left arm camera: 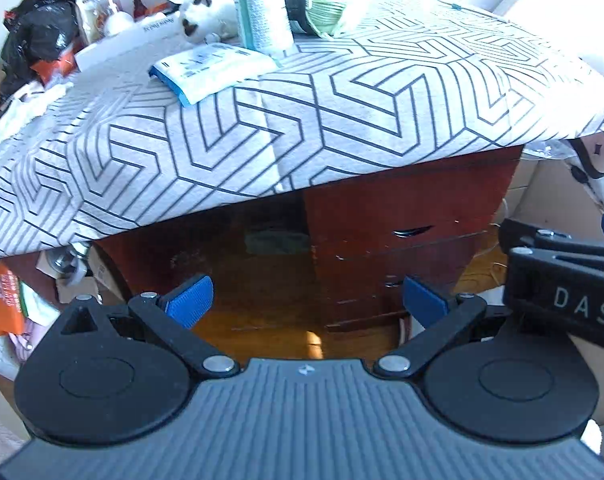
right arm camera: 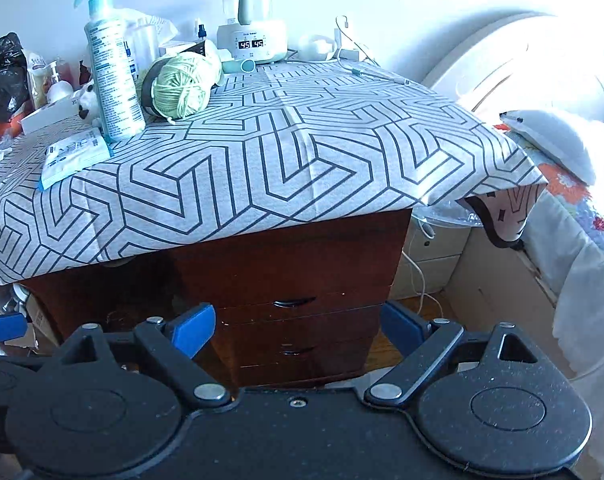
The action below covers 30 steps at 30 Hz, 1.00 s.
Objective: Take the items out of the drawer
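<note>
A dark red wooden drawer unit (right arm camera: 302,280) stands under a desk covered with a grey patterned cloth (right arm camera: 261,160). Its top drawer (right arm camera: 293,302) and the drawer below (right arm camera: 297,350) are shut, each with a dark handle. The unit also shows in the left wrist view (left arm camera: 402,232). My right gripper (right arm camera: 297,326) is open and empty, in front of the drawers, apart from them. My left gripper (left arm camera: 308,300) is open and empty, facing the leg space left of the drawers. The right gripper's body (left arm camera: 562,280) shows at the right edge of the left wrist view.
On the cloth stand a spray bottle (right arm camera: 109,68), a ball of green yarn (right arm camera: 179,88), a flat packet (right arm camera: 75,156) and a kettle base with a display (right arm camera: 251,36). Clutter and bags (right arm camera: 5,76) lie at left. A bed (right arm camera: 562,208) is at right. Cables (right arm camera: 418,280) hang beside the drawers.
</note>
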Each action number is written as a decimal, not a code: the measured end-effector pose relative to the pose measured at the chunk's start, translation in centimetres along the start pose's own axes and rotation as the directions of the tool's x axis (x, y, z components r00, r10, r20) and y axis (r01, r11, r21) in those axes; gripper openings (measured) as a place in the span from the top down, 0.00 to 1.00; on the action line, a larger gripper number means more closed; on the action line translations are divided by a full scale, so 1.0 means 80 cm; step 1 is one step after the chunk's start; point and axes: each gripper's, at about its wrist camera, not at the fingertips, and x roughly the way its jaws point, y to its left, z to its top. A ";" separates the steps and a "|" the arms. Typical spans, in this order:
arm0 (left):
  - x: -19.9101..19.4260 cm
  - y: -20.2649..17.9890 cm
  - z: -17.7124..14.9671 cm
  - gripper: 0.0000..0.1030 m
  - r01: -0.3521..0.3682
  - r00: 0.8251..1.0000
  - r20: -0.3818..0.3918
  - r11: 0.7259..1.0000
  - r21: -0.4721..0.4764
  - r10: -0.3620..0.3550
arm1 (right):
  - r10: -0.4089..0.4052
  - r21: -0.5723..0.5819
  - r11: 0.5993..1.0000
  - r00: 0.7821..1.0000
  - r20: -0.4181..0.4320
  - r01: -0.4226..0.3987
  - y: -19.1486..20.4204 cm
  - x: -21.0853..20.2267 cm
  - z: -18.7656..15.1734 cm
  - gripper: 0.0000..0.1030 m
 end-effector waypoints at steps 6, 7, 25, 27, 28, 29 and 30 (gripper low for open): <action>-0.024 0.006 0.036 0.00 0.119 0.992 0.033 0.988 0.103 -0.123 | -0.066 0.018 0.998 0.997 0.032 0.066 0.003 -0.037 -0.002 0.10; -0.037 0.004 0.033 0.00 0.121 0.990 0.054 0.986 0.116 -0.128 | -0.079 0.023 0.997 0.996 0.040 0.078 0.003 -0.045 -0.002 0.10; 0.043 0.032 0.121 0.00 0.205 0.978 -0.057 0.977 0.063 -0.201 | -0.081 0.062 0.995 0.996 0.024 0.079 0.014 -0.054 -0.007 0.10; 0.054 0.041 0.131 0.00 0.202 0.978 -0.064 0.978 0.062 -0.198 | -0.082 0.067 0.995 0.997 0.015 0.081 0.014 -0.053 -0.008 0.10; 0.064 0.047 0.136 0.00 0.200 0.979 -0.062 0.978 0.062 -0.196 | -0.077 0.069 0.995 0.997 0.013 0.076 0.013 -0.052 -0.009 0.10; 0.073 0.055 0.139 0.00 0.200 0.979 -0.056 0.978 0.062 -0.196 | -0.073 0.071 0.995 0.997 0.013 0.072 0.013 -0.052 -0.009 0.10; 0.084 0.061 0.143 0.00 0.202 0.979 -0.051 0.977 0.063 -0.199 | -0.073 0.072 0.995 0.997 0.015 0.072 0.013 -0.052 -0.009 0.10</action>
